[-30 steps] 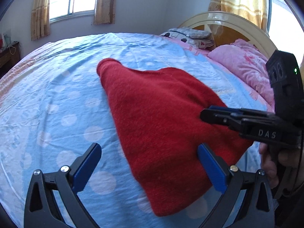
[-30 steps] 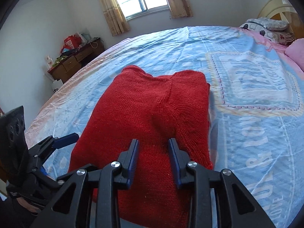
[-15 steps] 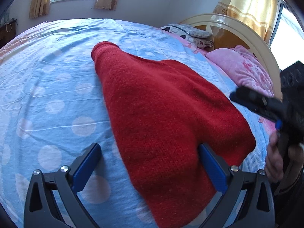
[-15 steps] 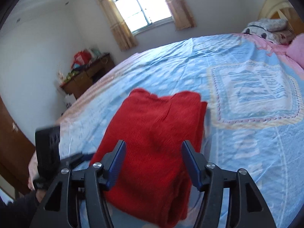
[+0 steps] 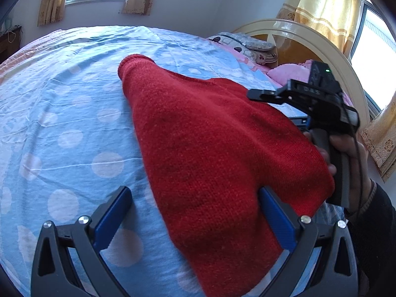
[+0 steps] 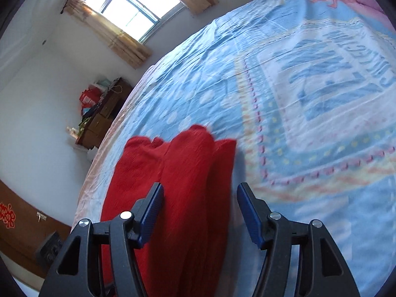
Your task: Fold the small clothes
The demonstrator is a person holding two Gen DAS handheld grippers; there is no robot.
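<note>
Lying folded on the bed [image 5: 61, 113], the red knit [image 5: 210, 153] sits between both open grippers, left gripper [image 5: 193, 212] and right gripper [image 6: 199, 210], ungripped.

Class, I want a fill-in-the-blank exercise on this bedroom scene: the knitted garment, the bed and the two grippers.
1. The knitted garment is coloured ____.
2. It lies on a bedsheet printed with white ____.
3. The left gripper has its jaws ____.
4. The pads on the right gripper are coloured ____.

Missing words: red; dots; open; blue
</note>
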